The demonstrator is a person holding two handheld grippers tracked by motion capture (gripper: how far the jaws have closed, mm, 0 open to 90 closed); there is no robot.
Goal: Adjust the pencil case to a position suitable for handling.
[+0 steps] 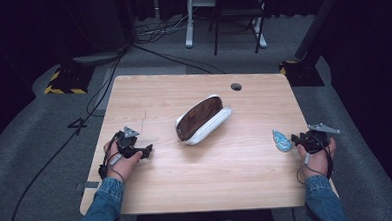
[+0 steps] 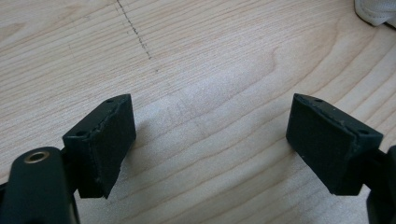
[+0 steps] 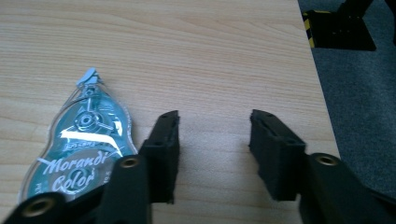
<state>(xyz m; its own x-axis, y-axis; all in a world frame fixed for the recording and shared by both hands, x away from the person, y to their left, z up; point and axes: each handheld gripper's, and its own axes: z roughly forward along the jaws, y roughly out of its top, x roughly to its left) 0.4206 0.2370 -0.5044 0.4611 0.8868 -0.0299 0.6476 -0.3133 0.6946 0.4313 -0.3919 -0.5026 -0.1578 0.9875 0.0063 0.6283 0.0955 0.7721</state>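
Right gripper view — correction tape (image 3: pixel 79 149) marked "Morandi Color"

This looks like a lab or recording studio: a lone wooden table (image 1: pixel 152 192) stands on grey carpet (image 1: pixel 36 162), black curtains close the far side, cables (image 1: pixel 103 84) trail across the floor, and hazard-striped stand bases (image 1: pixel 63 85) flank the table's far corners.

One pencil case (image 1: pixel 203 119), one correction tape (image 1: pixel 282 140), two grippers.
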